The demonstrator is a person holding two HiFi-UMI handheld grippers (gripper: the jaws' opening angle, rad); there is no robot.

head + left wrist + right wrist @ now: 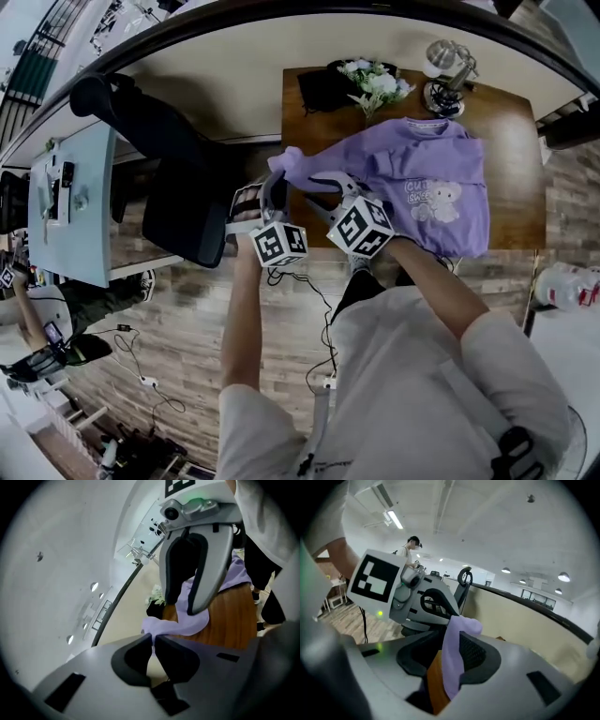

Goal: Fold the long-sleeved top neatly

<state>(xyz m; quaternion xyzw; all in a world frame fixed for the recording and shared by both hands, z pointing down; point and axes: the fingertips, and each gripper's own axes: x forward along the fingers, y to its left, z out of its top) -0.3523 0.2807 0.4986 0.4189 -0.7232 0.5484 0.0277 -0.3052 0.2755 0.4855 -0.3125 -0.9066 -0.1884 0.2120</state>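
**Top and bench.** The purple top [441, 178] lay on the wooden bench [511, 122]. Its body was spread flat with the printed motif facing up. One sleeve [305, 167] was lifted clear of the wood at the bench's left edge and hung between the two tools.

**Left tool** [153, 638]. The jaws were nearly together, pinching a thin edge of the sleeve near its free end.

**Right tool** [451, 634]. The jaws stood wider but were clamped on a thicker bunch of the same sleeve, on the body side of the left tool's pinch. Wood showed through the hollow behind the pinch. The two tools were just beside each other, both tilted downward.

**Handling (judged).**
- The cloth looked light, soft and limp. It sagged between the grips and would hold no shape unless kept taut.
- The knit seemed grippy rather than slippery, so a thin pinch should hold.
- A bunched grip would leave creases.

**Where to take hold (judged).** Hems, cuffs and shoulder seams seemed best, since the doubled cloth there gives the pads something firm. One tool at the cuff and the other near the shoulder should let the sleeve be laid straight across the body.

**Nearby.** Flowers [375, 82] stood near the collar at the far edge, where a swung sleeve might catch them.
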